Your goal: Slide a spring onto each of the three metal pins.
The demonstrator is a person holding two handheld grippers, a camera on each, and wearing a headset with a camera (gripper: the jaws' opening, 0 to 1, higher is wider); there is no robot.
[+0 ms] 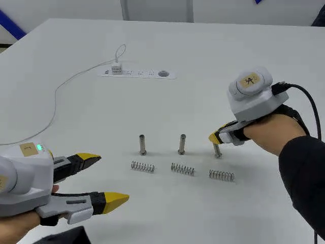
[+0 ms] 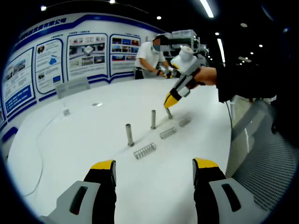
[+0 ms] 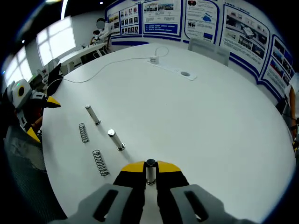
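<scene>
3 springs (image 1: 183,169) lie in a row mid-frame, just below 3 pins (image 1: 182,144); the right gripper (image 1: 216,138) pinches the rightmost pin (image 1: 217,151), the left gripper (image 1: 111,178) gapes wide at lower left.

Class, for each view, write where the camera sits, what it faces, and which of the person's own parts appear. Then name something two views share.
Head view: on the headset, facing forward and down at the table; left gripper, right gripper and a sleeve show.
Left gripper view: on the left gripper, facing along its open jaws toward the pins and springs.
Right gripper view: on the right gripper, facing across the table; its jaws grip the end pin.
Shared: head and left gripper views both show three springs.
</scene>
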